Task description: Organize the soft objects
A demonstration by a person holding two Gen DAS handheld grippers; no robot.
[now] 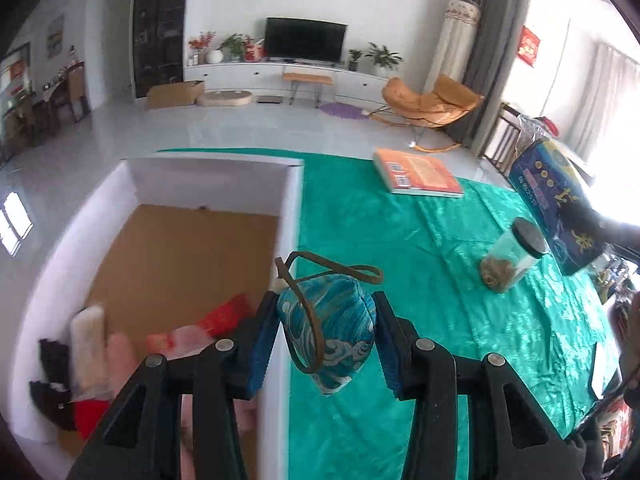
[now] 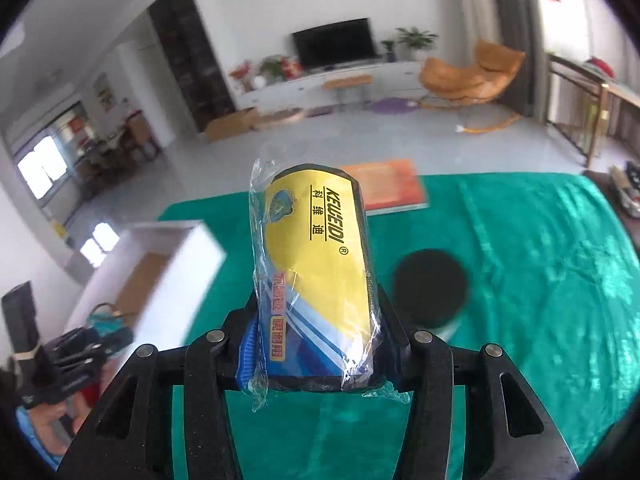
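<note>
One blue pouch [image 1: 328, 332], one wrapped sponge [image 2: 320, 276], one box [image 1: 288, 216].

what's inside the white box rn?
In the white box: a bare cardboard floor, plus a blurred pile of red, white and dark soft items. The left gripper hides its near corner.

the matte black plastic left gripper [image 1: 326, 340] and right gripper [image 2: 320, 344] share ribbed blue rubber pads [image 1: 262, 354] and silver round screws [image 1: 225, 345] at lower frame.
</note>
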